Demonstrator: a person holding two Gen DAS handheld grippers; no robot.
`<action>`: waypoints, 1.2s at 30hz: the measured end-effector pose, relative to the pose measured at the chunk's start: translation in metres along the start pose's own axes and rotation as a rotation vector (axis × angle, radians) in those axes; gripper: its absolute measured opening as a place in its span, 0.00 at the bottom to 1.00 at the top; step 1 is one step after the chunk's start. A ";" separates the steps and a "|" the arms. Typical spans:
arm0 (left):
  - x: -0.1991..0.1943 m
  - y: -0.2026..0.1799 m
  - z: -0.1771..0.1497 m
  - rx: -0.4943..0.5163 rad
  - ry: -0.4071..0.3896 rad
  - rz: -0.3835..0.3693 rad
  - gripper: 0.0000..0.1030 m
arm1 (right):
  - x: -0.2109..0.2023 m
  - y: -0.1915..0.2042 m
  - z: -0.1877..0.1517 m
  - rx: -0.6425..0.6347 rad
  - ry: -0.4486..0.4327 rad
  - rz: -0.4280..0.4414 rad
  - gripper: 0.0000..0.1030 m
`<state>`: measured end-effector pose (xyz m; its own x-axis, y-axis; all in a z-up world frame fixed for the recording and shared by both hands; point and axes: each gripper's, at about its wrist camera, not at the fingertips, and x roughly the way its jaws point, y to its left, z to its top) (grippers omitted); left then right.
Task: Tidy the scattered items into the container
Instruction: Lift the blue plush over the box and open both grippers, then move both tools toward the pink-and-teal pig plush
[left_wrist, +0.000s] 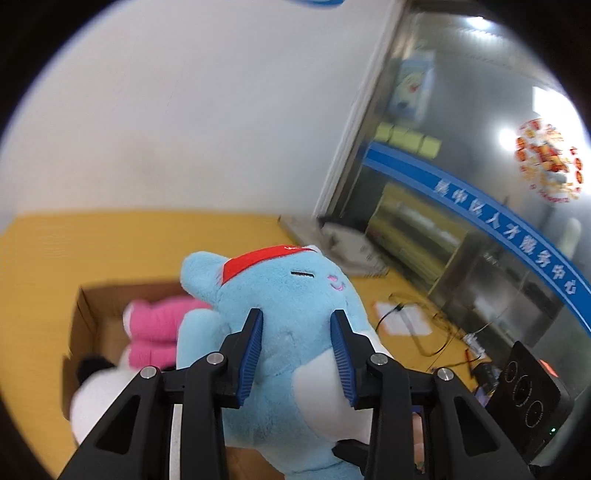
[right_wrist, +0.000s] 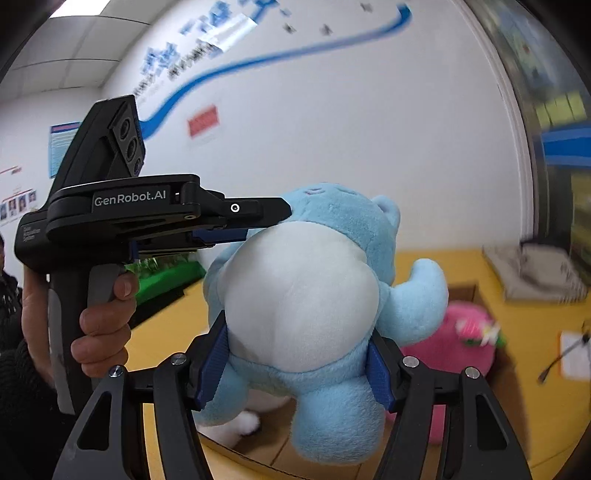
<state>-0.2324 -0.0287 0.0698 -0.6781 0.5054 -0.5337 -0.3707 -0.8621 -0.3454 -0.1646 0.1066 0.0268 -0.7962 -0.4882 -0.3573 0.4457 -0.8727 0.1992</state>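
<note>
A light blue plush toy (left_wrist: 291, 295) with a white belly and a red headband is held in the air by both grippers. My left gripper (left_wrist: 297, 349) is shut on its upper body. My right gripper (right_wrist: 297, 360) is shut on its lower body (right_wrist: 299, 295), just above the legs. The left gripper also shows from the side in the right wrist view (right_wrist: 258, 221), pressed into the toy's neck. Below sits an open cardboard box (left_wrist: 86, 314) holding a pink plush (left_wrist: 155, 332) and a white plush (left_wrist: 99, 398). The pink plush shows in the right wrist view too (right_wrist: 458, 343).
The box stands on a yellow table (left_wrist: 55, 251). A white paper with black cables (left_wrist: 402, 317) lies on the table to the right. A grey tray (right_wrist: 535, 269) sits by the glass partition (left_wrist: 480, 184). A white wall is behind.
</note>
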 end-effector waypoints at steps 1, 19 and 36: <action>0.018 0.011 -0.013 -0.026 0.056 0.014 0.30 | 0.015 -0.005 -0.012 0.022 0.061 -0.012 0.69; 0.003 -0.004 -0.021 0.053 0.052 0.037 0.34 | 0.004 0.007 -0.046 0.064 0.321 -0.043 0.95; 0.087 -0.005 -0.038 0.196 0.198 0.231 0.34 | -0.021 -0.114 -0.039 0.094 0.493 -0.260 0.96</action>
<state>-0.2652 0.0209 -0.0042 -0.6293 0.2770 -0.7261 -0.3495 -0.9354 -0.0539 -0.1828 0.2167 -0.0245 -0.5793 -0.2186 -0.7853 0.2040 -0.9716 0.1199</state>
